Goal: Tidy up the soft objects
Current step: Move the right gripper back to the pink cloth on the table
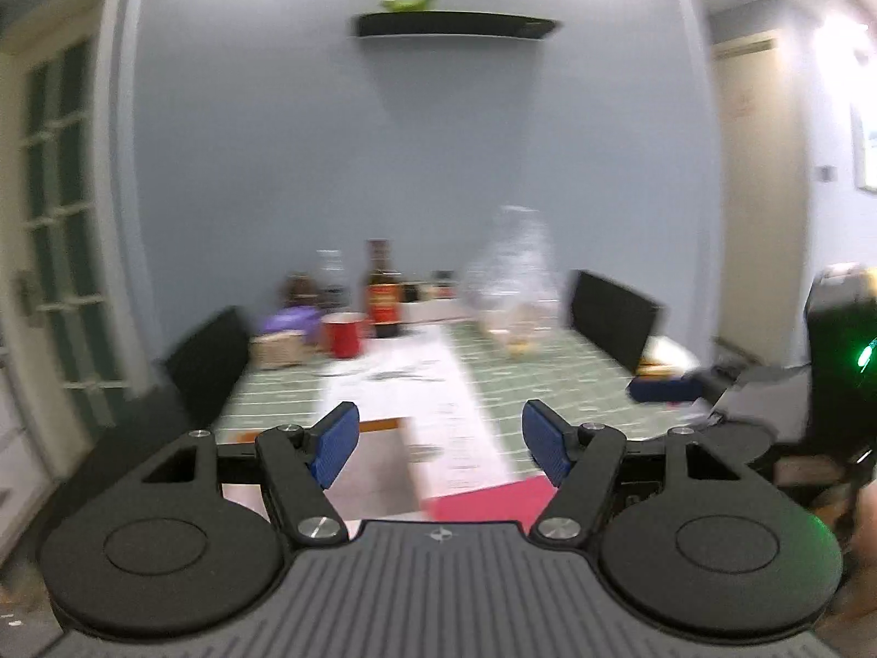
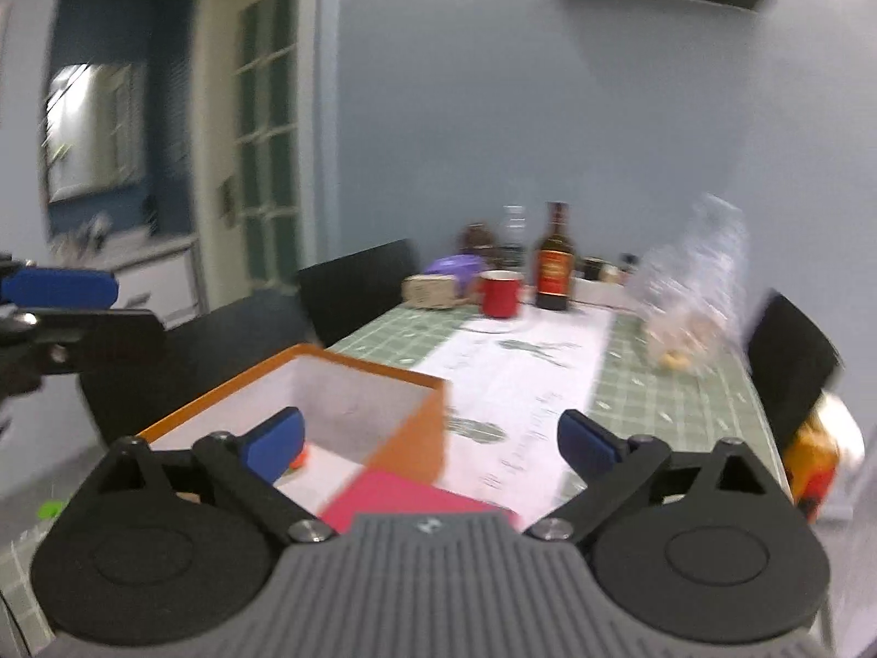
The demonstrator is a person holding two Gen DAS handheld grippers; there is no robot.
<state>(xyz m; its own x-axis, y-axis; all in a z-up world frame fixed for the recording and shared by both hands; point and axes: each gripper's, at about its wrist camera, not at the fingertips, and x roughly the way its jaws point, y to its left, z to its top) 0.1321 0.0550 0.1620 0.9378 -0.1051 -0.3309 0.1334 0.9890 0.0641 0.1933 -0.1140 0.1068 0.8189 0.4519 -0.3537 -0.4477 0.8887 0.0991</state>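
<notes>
My left hand-held gripper (image 1: 440,441) points forward and slightly downward, its blue pads (image 1: 334,444) spread wide with nothing between them. My right hand-held gripper (image 2: 430,447) tilts down likewise, jaws spread wide and empty. In the right wrist view, the left one shows at the left edge.

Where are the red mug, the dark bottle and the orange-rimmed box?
red mug (image 2: 500,296), right wrist view, side wall.
dark bottle (image 2: 554,274), right wrist view, label.
orange-rimmed box (image 2: 408,433), right wrist view, orange outer side.
</notes>
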